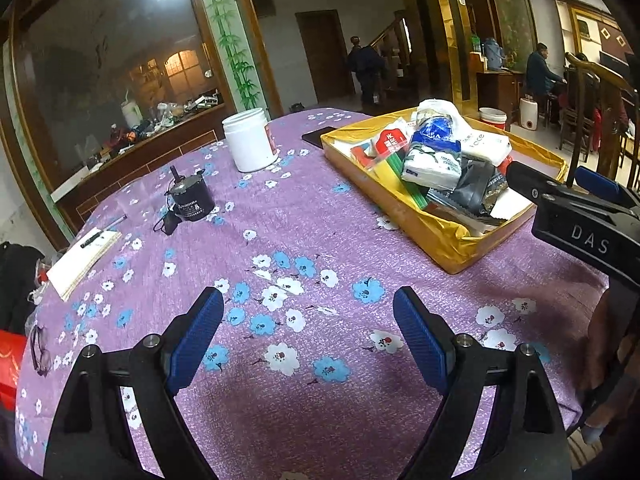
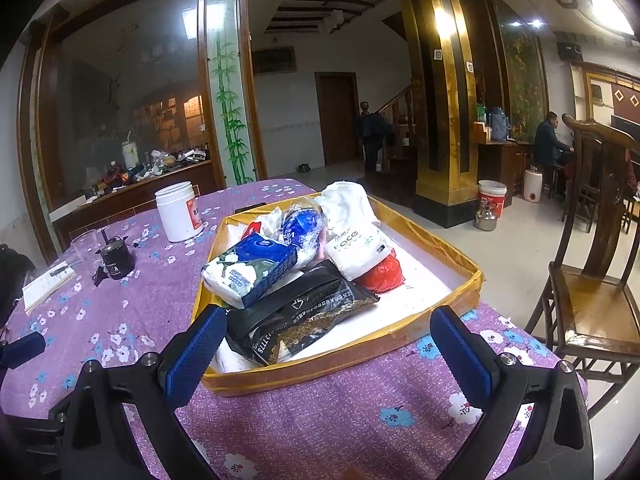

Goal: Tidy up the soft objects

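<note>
A shallow yellow tray (image 2: pixel 436 304) sits on the purple flowered table and holds a pile of soft packs: a black pouch (image 2: pixel 296 312), a blue-and-white tissue pack (image 2: pixel 248 268), a white pack (image 2: pixel 356 248) and a red bag (image 2: pixel 382 272). The tray (image 1: pixel 440 240) and its pile (image 1: pixel 432 160) also show at the right in the left wrist view. My right gripper (image 2: pixel 328 340) is open and empty just in front of the tray's near rim. My left gripper (image 1: pixel 308 320) is open and empty over bare tablecloth, left of the tray. The right gripper (image 1: pixel 560 188) shows there beside the tray.
A white jar (image 1: pixel 250 140), a small black device (image 1: pixel 190 200) and a notepad with a pen (image 1: pixel 82 260) lie on the table's left half. A phone (image 1: pixel 318 136) lies behind the tray. A wooden chair (image 2: pixel 592 280) stands right of the table.
</note>
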Demonstrator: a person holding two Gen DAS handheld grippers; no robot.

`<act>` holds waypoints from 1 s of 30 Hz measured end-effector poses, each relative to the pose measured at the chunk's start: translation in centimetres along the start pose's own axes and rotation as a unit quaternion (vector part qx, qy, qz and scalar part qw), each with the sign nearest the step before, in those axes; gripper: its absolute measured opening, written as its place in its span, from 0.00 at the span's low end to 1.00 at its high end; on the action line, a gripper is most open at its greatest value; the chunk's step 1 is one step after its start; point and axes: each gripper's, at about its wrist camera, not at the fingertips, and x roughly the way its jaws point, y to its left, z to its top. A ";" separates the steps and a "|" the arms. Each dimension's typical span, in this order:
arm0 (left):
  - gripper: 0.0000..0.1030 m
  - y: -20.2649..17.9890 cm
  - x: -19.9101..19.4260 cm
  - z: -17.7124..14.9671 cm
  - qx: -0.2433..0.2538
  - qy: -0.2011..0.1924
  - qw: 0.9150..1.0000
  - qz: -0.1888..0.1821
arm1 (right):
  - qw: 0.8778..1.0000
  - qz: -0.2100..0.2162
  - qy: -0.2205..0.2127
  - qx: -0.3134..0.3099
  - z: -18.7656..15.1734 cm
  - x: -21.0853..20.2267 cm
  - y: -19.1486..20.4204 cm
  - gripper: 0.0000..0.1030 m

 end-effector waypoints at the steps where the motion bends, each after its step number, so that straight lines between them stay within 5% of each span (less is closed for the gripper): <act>1: 0.85 -0.1 -0.1 0.0 0.003 -0.001 1.000 0.000 | 1.000 0.000 0.000 0.000 0.0 0.0 0.0 1.00; 30: 0.85 -0.4 0.0 -0.1 0.012 0.000 1.000 0.009 | 1.000 0.000 -0.001 0.001 0.0 0.0 -0.1 1.00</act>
